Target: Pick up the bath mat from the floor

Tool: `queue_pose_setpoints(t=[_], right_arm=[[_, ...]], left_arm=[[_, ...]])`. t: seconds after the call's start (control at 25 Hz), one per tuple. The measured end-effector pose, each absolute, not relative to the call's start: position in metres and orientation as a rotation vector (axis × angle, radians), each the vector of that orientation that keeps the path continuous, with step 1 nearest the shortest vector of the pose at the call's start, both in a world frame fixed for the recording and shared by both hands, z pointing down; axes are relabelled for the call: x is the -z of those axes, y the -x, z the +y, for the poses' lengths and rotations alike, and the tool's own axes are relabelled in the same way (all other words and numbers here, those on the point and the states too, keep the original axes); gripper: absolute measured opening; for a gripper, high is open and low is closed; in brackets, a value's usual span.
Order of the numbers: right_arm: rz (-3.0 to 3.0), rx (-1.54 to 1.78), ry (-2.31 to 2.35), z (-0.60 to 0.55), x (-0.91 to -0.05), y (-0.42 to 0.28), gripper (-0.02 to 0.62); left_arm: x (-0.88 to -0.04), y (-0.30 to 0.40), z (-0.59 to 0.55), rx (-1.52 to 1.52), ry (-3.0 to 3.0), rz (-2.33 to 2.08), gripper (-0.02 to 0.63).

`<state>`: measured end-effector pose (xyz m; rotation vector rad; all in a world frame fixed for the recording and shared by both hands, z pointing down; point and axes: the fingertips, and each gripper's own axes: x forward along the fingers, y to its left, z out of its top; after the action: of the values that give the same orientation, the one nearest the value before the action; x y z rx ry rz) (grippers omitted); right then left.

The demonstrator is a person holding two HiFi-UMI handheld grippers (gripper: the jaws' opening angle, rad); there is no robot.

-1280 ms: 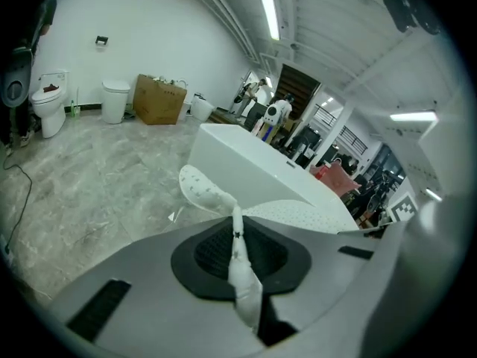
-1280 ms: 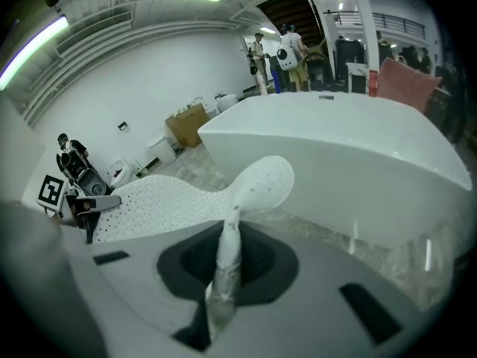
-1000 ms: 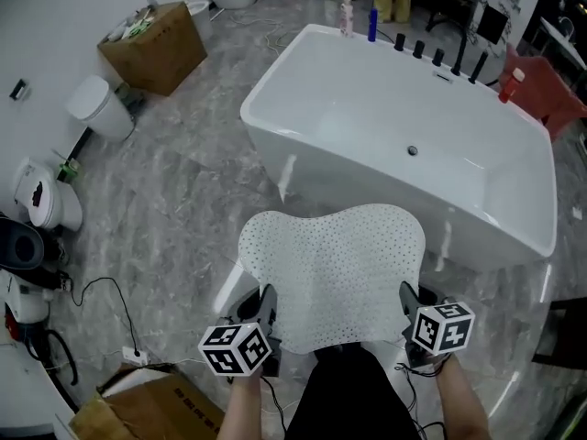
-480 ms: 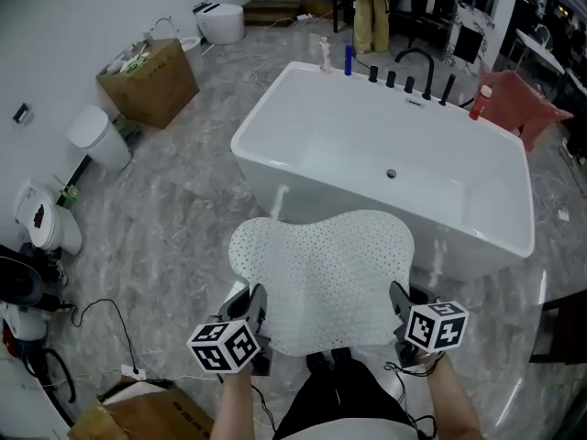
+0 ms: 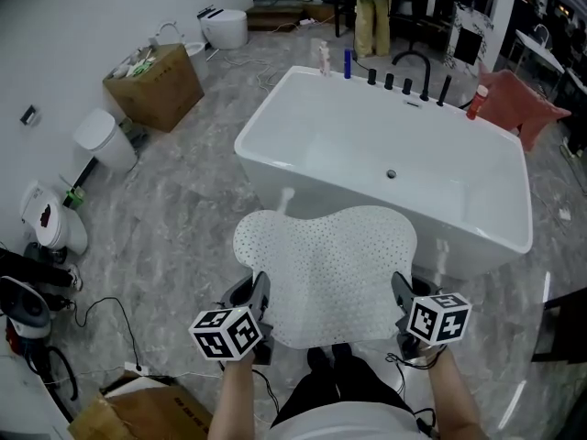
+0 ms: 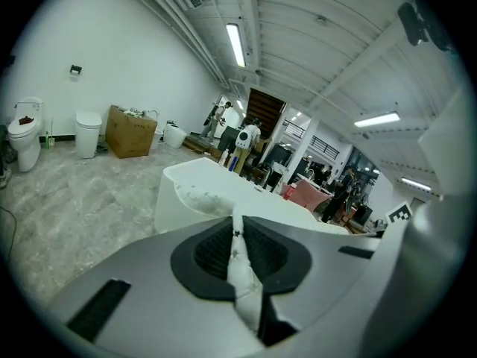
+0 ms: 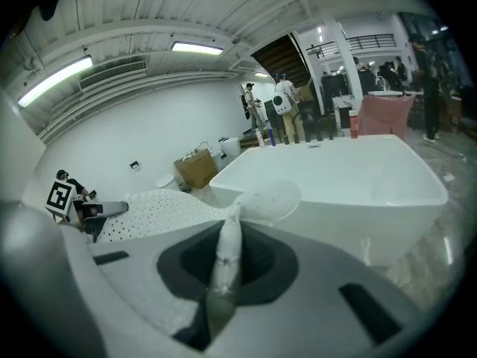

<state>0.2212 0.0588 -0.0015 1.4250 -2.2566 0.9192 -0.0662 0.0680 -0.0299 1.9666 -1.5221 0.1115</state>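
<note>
A white perforated bath mat [image 5: 326, 269] hangs in the air in front of me, spread between both grippers, off the floor. My left gripper [image 5: 260, 302] is shut on the mat's near left edge; in the left gripper view the mat's edge [image 6: 240, 263] is pinched between the jaws. My right gripper [image 5: 401, 301] is shut on the near right edge, and the right gripper view shows the mat [image 7: 223, 256] clamped in the jaws, with its sheet [image 7: 160, 207] stretching away to the left. The mat's far end droops toward the bathtub.
A white freestanding bathtub [image 5: 303, 117] stands just beyond the mat, with taps and bottles on its far rim. A cardboard box [image 5: 153, 85], a white bin [image 5: 103, 140] and a toilet [image 5: 50, 223] line the left wall. Cables [image 5: 110, 305] and another box lie near left. People stand far back.
Both grippers and the mat have risen together. The view has tilted up, so the tub now sits lower in the picture and more of the room behind shows.
</note>
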Motion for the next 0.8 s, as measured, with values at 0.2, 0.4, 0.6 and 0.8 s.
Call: queue_pose_setpoints(t=[0.2,0.4,0.6,0.8], right_arm=[[-2.262,-0.897,-1.446,0.059,0.007,-0.225,0.023],[-2.261,-0.879,-1.449,0.061,0.011,-0.222,0.023],[-2.268,-0.872,-1.454,0.064,0.013,-0.22,0.023],[-2.273,-0.86,-1.459,0.07,0.013,-0.22,0.023]], left_arm=[[0.033,0.061,0.068,-0.105,-1.979,-1.517,0.025],[0.038,0.064,0.068,-0.094,-1.987,-1.513,0.026],[0.041,0.064,0.068,-0.088,-1.998,-1.513,0.026],[0.041,0.063,0.074,-0.075,-2.005,-1.51,0.026]])
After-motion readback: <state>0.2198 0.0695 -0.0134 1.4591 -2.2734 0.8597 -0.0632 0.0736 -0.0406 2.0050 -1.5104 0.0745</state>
